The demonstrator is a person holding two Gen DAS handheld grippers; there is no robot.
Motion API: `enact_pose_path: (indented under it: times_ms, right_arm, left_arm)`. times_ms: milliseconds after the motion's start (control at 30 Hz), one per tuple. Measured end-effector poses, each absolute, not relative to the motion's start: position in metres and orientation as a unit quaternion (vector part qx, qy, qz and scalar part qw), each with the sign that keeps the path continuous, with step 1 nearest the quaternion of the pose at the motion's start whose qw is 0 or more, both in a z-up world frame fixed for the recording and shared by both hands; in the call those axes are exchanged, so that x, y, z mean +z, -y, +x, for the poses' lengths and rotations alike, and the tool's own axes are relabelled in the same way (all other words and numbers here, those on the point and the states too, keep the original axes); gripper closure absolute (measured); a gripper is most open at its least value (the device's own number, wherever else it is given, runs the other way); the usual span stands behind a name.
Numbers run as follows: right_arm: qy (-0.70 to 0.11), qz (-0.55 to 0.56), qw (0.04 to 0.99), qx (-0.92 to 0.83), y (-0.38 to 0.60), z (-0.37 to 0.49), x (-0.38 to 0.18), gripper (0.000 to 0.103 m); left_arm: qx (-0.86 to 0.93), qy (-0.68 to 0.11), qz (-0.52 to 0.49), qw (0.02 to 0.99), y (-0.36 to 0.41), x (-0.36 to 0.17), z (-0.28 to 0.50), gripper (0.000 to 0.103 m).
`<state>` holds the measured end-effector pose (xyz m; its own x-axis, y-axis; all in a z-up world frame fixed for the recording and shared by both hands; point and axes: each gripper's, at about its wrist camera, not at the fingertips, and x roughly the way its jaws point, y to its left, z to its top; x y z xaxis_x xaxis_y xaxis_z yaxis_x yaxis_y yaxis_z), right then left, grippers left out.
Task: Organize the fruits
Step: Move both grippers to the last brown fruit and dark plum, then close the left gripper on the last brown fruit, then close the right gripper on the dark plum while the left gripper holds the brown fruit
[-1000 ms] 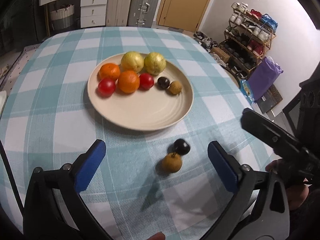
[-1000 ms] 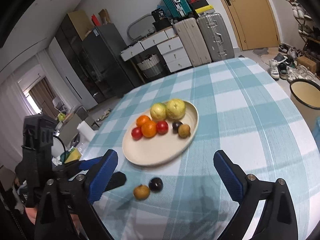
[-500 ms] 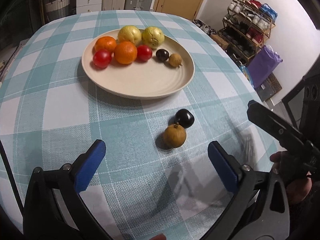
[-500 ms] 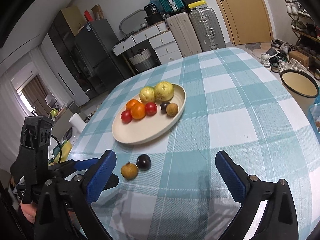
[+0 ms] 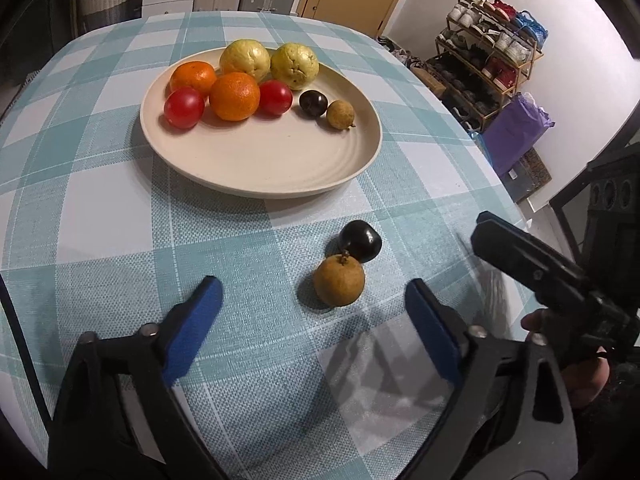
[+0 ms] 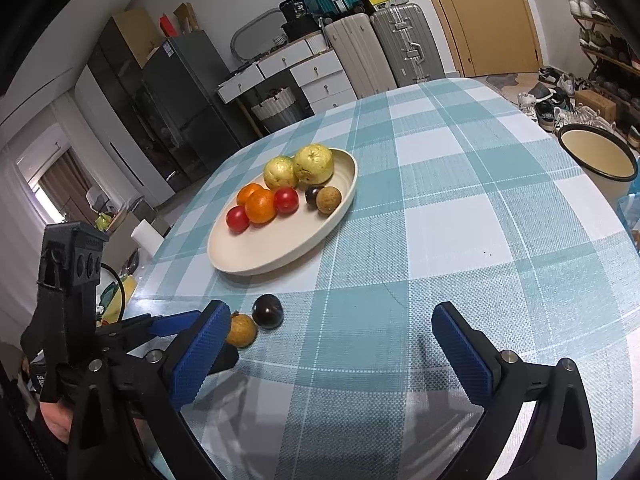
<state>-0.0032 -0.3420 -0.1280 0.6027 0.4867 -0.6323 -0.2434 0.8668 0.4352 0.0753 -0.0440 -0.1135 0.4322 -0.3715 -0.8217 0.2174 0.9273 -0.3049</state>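
Observation:
A cream plate (image 5: 280, 168) (image 6: 280, 256) holds two yellow guavas, two oranges, two red tomatoes, a dark plum and a small brown fruit. On the checked cloth in front of the plate lie a loose brown fruit (image 5: 339, 283) (image 6: 241, 330) and a loose dark plum (image 5: 361, 240) (image 6: 268, 311), touching each other. My left gripper (image 5: 314, 300) is open and empty, low over the cloth, with the brown fruit just ahead between its blue fingers. My right gripper (image 6: 332, 320) is open and empty; both loose fruits lie at its left finger.
The round table's edge curves close on the right in the left wrist view and on the left in the right wrist view. A cream basin (image 6: 598, 156) stands on the floor at the right. Shoe racks (image 5: 492, 32), suitcases and drawers stand beyond.
Both grippers have moved forward and lower toward the two loose fruits, which now look larger and nearer. The fruits and plate have not moved. Both grippers stay open.

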Motion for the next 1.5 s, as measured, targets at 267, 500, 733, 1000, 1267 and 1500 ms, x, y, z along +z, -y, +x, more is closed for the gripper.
enact_pose_path:
  times_ms: [267, 500, 733, 1000, 1267, 1500]
  right_arm:
    - [-0.402, 0.154, 0.878, 0.209, 0.341, 0.002, -0.134, 0.000]
    - [-0.407, 0.152, 0.876, 0.208, 0.340, 0.002, -0.136, 0.000]
    - [-0.414, 0.149, 0.874, 0.207, 0.337, 0.003, -0.135, 0.000]
    - [-0.422, 0.147, 0.865, 0.226, 0.322, 0.003, -0.130, 0.000]
    - [-0.441, 0.147, 0.858, 0.220, 0.307, 0.008, -0.135, 0.001]
    - [-0.434, 0.114, 0.864, 0.228, 0.281, 0.010, -0.131, 0.001]
  left_arm:
    - [-0.209, -0.499, -0.083, 0.837, 0.046, -0.111, 0.075, 0.051]
    - [-0.233, -0.504, -0.086, 0.827, 0.046, -0.116, 0.077, 0.079]
    - [-0.239, -0.491, -0.102, 0.831, 0.037, -0.112, 0.073, 0.079]
    - [-0.239, -0.478, -0.119, 0.837, 0.013, -0.104, 0.064, 0.079]
    - [-0.228, -0.461, -0.132, 0.847, -0.019, -0.097, 0.055, 0.079]
    - [-0.220, -0.457, -0.151, 0.848, -0.042, -0.099, 0.053, 0.079]
